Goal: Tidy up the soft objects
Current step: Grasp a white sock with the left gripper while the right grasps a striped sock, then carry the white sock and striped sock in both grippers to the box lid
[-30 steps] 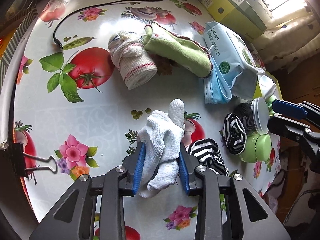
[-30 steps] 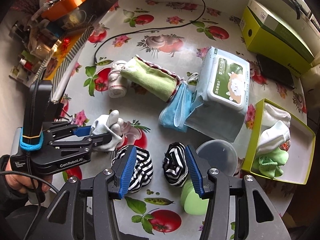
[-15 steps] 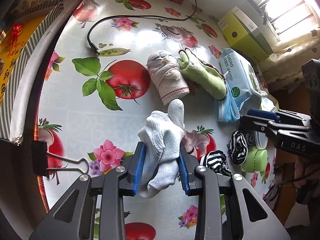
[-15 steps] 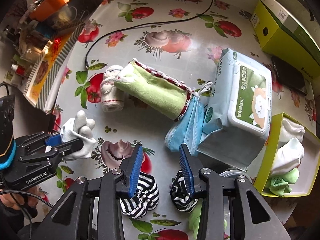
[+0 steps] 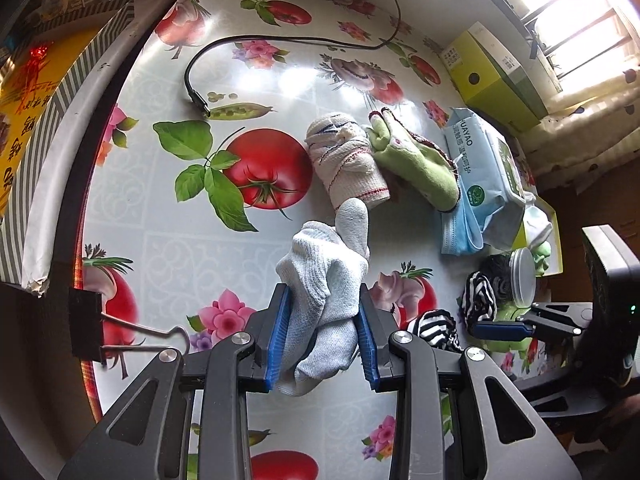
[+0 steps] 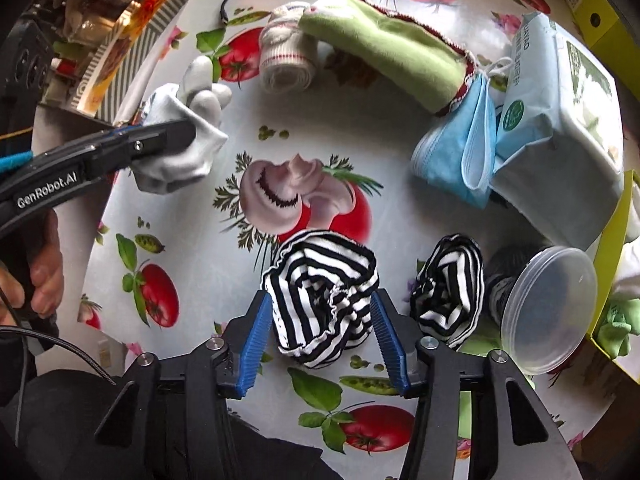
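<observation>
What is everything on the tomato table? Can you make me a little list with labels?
left gripper: shut on a white glove
right gripper: jaws opening, around a striped sock, pads not pressing it
second striped sock: lying right of the first one
green cloth: touching a rolled white sock
blue face mask: against the wipes pack
clear lid: near the yellow box
table: fruit and flower cover
</observation>
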A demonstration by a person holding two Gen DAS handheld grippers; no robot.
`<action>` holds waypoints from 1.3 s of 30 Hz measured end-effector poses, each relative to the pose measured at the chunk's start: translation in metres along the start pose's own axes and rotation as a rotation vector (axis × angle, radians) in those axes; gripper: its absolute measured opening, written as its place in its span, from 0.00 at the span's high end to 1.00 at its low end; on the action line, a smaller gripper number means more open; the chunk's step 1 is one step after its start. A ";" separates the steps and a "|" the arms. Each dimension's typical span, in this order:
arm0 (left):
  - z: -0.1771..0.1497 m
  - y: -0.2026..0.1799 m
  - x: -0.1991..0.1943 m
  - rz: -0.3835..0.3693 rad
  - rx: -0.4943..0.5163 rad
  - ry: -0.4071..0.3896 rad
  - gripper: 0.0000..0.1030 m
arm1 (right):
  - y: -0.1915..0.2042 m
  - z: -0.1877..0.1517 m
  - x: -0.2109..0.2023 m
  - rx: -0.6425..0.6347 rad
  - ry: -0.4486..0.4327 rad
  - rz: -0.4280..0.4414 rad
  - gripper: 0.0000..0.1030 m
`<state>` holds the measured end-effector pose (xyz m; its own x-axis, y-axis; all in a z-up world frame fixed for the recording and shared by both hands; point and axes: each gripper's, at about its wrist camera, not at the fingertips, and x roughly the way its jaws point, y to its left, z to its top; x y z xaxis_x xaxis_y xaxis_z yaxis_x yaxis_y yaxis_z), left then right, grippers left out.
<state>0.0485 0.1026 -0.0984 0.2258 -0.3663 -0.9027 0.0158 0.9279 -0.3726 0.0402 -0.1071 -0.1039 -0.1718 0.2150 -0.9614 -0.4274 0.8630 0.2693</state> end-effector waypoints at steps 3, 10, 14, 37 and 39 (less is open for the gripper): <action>-0.001 -0.003 0.002 0.004 0.007 0.010 0.68 | -0.001 -0.004 0.012 0.002 0.033 -0.009 0.47; -0.002 -0.014 0.005 0.034 0.026 0.020 0.68 | 0.007 -0.006 0.028 -0.042 0.045 -0.036 0.72; -0.001 -0.021 -0.001 0.064 0.035 0.004 0.68 | 0.007 -0.006 0.022 -0.043 0.000 -0.027 0.86; 0.021 -0.155 -0.054 0.286 0.118 -0.162 0.68 | -0.080 -0.043 -0.136 -0.033 -0.431 0.140 0.86; 0.024 -0.175 -0.057 0.292 0.147 -0.175 0.68 | -0.097 -0.054 -0.145 -0.009 -0.463 0.141 0.86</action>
<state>0.0562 -0.0378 0.0232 0.4046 -0.0789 -0.9111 0.0630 0.9963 -0.0583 0.0582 -0.2467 0.0129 0.1831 0.5124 -0.8390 -0.4364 0.8071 0.3977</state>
